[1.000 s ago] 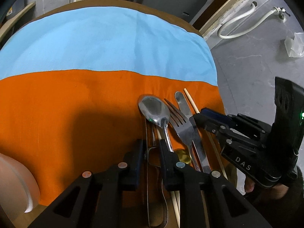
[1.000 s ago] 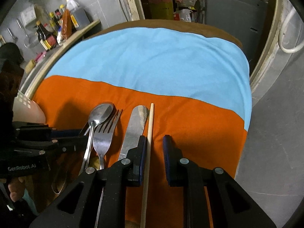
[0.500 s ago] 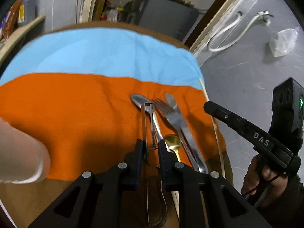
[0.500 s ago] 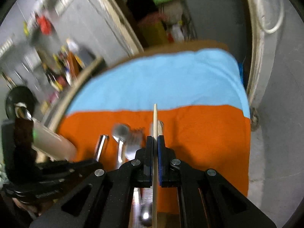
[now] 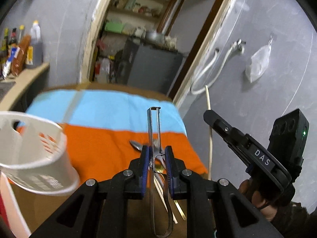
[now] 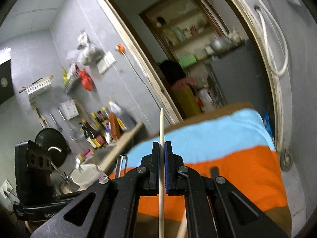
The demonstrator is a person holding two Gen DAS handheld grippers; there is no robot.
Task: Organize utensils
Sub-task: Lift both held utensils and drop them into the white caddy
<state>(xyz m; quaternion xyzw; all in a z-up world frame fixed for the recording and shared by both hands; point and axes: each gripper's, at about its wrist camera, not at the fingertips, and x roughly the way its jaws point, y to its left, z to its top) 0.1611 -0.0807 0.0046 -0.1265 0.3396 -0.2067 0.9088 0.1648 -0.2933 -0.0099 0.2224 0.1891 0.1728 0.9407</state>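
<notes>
Here the left claw (image 5: 156, 154) clamps a metal peeler (image 5: 154, 130), the right claw (image 6: 162, 148) a chopstick (image 6: 161, 127).

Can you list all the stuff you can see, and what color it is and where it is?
peeler: 1, silver, held upright in the left gripper
chopstick: 1, pale wood, held upright in the right gripper
holder: 1, white, left of the table
utensils: a few, silver and gold, lying on the cloth
cloth: 1, orange and blue, on the table
bottles: several, dark, on the counter
left gripper: black, shut
right gripper: black, shut
</notes>
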